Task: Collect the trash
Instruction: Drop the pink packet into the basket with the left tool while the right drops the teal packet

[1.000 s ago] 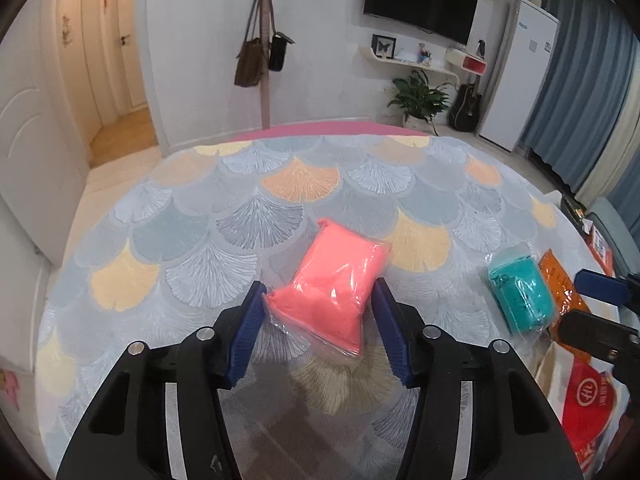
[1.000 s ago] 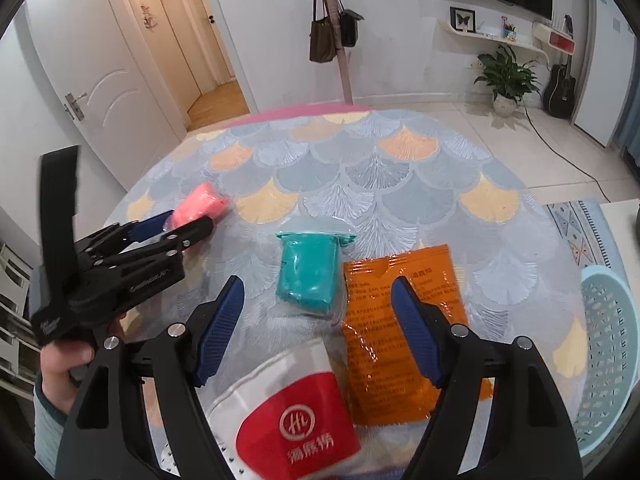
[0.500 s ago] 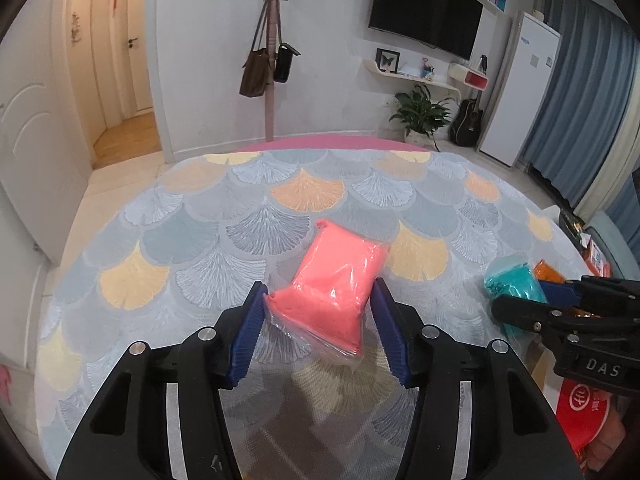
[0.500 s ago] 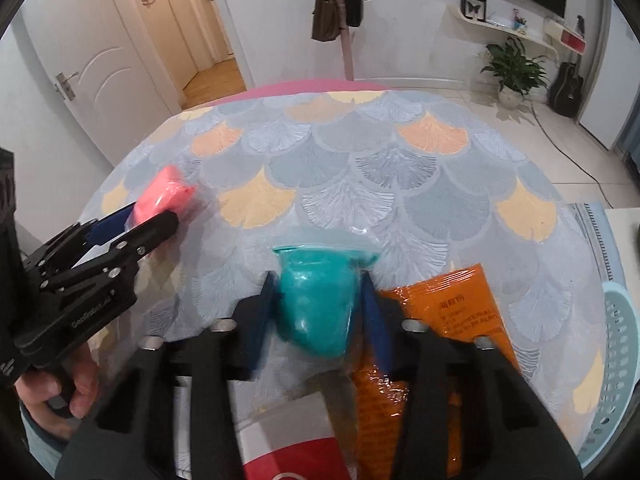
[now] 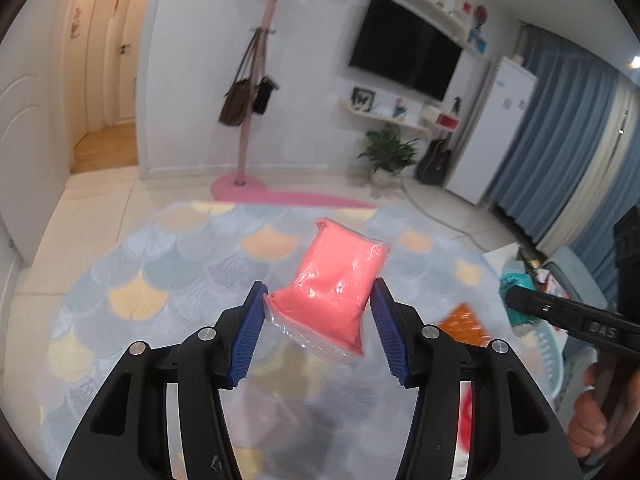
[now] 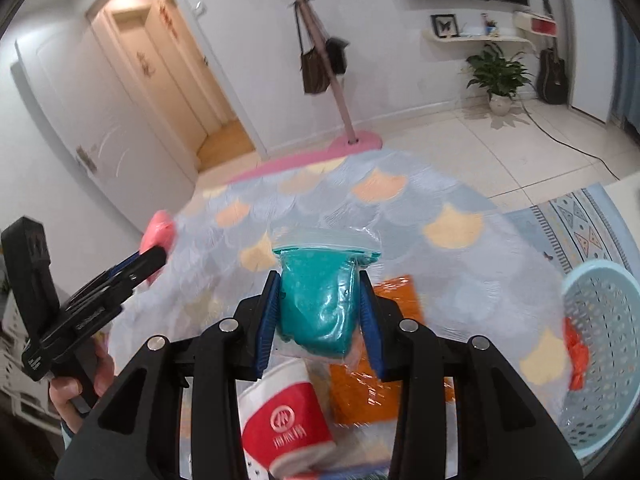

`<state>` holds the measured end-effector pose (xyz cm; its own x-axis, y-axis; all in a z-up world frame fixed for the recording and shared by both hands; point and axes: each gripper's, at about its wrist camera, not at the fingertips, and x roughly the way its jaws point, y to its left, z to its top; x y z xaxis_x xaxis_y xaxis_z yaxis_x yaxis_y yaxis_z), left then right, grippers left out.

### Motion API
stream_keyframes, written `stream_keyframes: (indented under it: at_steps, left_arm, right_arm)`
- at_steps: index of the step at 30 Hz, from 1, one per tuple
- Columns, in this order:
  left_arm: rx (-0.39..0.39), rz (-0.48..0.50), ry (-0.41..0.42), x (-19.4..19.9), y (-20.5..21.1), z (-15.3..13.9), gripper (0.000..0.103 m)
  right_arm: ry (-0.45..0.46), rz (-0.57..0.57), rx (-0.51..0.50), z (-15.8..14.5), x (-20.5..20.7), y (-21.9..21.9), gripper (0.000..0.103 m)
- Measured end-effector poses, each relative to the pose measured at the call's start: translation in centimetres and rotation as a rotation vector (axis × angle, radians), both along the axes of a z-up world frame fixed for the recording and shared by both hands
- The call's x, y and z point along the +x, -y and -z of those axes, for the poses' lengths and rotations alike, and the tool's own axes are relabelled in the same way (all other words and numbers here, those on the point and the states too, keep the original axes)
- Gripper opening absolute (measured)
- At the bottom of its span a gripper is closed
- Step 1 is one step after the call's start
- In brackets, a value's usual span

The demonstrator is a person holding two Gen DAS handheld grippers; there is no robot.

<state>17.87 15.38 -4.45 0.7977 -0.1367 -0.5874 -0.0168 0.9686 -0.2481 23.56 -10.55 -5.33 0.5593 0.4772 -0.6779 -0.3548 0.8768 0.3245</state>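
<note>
My left gripper (image 5: 318, 322) is shut on a pink bag (image 5: 334, 284) and holds it up above the round table (image 5: 160, 280). My right gripper (image 6: 318, 310) is shut on a teal bag (image 6: 318, 300), also lifted off the table. In the right wrist view the left gripper (image 6: 154, 258) with the pink bag (image 6: 158, 232) shows at the left. In the left wrist view the right gripper (image 5: 516, 300) with the teal bag (image 5: 514, 282) shows at the right. An orange packet (image 6: 372, 384) and a red and white paper cup (image 6: 286, 412) lie on the table below.
A light blue perforated basket (image 6: 600, 344) stands at the table's right side with something orange-red (image 6: 576, 356) in it. The table has a scallop-patterned cloth (image 6: 400, 208). A pink coat stand (image 5: 250, 92) with bags, a plant (image 5: 388, 152) and a doorway lie beyond.
Both grippers have lifted their bags off the table. The right gripper closed on the teal bag, then rose with it. The views now tilt up toward the room.
</note>
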Motion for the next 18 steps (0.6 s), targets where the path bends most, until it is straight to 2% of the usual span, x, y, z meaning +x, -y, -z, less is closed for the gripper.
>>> stream_keyframes:
  at_steps: [4, 8, 15, 18]
  left_arm:
    - [0.018, 0.060, 0.056, -1.0, 3.1, -2.4, 0.051]
    - [0.038, 0.160, 0.081, -1.5, 7.9, -3.7, 0.051]
    - [0.088, 0.285, 0.057, -0.7, 16.2, -3.4, 0.051]
    - [0.089, 0.335, 0.038, -0.1, 19.6, -3.2, 0.051]
  right_arm:
    - [0.039, 0.072, 0.025, -1.3, -1.2, 3.7, 0.034]
    - [0.072, 0.158, 0.019, -2.0, -2.5, 7.7, 0.034]
    - [0.076, 0.294, 0.031, -1.4, -3.7, 14.5, 0.034]
    - [0.035, 0.338, 0.069, 0.0, -3.7, 17.5, 0.034]
